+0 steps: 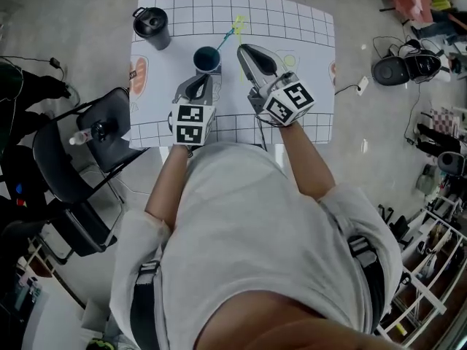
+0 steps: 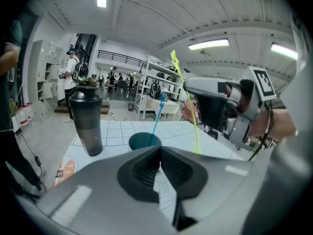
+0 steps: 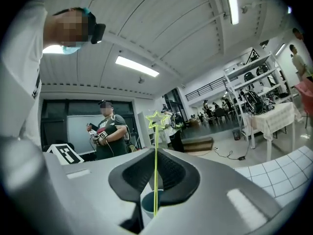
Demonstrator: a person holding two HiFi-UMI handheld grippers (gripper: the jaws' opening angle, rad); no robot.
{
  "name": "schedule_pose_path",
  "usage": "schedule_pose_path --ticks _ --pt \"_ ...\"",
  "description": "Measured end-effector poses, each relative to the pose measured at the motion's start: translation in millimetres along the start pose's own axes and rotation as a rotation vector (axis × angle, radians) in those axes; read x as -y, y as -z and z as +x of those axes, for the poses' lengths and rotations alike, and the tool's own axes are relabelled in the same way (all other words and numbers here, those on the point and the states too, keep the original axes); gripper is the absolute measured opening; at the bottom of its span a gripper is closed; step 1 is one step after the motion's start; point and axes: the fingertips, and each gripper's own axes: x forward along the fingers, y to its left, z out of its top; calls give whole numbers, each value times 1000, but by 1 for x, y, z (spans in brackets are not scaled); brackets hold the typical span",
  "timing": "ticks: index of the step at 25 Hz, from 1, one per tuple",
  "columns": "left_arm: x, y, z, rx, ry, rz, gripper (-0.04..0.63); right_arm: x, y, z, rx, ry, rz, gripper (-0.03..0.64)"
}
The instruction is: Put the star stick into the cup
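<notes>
Head view: a person is standing over a table (image 1: 306, 28) covered by a gridded white mat, working a gripper in each hand.
Right gripper (image 1: 244, 52): its jaws are pinching narrowly on the star stick (image 3: 156, 170), which is running upright between the pads.
Star stick: the yellow-green star is pointing up above the right gripper's jaws. The stick is hanging in the air near the cup (image 1: 207, 59), not inside it.
Cup: the teal cup is standing just ahead of the left gripper (image 1: 198, 82) and to the left of the right gripper's tips. A blue stick (image 1: 225, 41) is leaning in it.
Left gripper: its jaws are sitting together, gripping nothing.
Tumbler (image 1: 152, 26): the dark, lidded tumbler is standing farther out, to the left of the left gripper.
</notes>
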Motion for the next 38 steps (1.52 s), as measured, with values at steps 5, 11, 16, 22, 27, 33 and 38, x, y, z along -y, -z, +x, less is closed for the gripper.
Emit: schedule_pose_path --ticks 5,11,16,22,27,33,38 --pt "-17 1 -11 16 -45 -25 3 -31 -9 31 15 -90 -33 15" --pt "-37 3 -24 25 -97 -57 3 -51 -20 63 38 -148 -62 15" --pt "-46 3 -29 35 -117 -71 3 -62 -12 87 16 -162 -114 15" --pt "-53 11 -32 19 -122 -81 3 -57 13 102 -26 -130 -160 15" --pt "-55 13 -28 15 -117 -84 3 -54 32 102 -68 -118 -231 15" --pt "-53 19 -22 -4 -95 -80 3 -49 46 92 -94 -94 -238 15" --pt "-51 21 -17 -14 -74 -77 3 -46 50 80 -110 -62 -249 17"
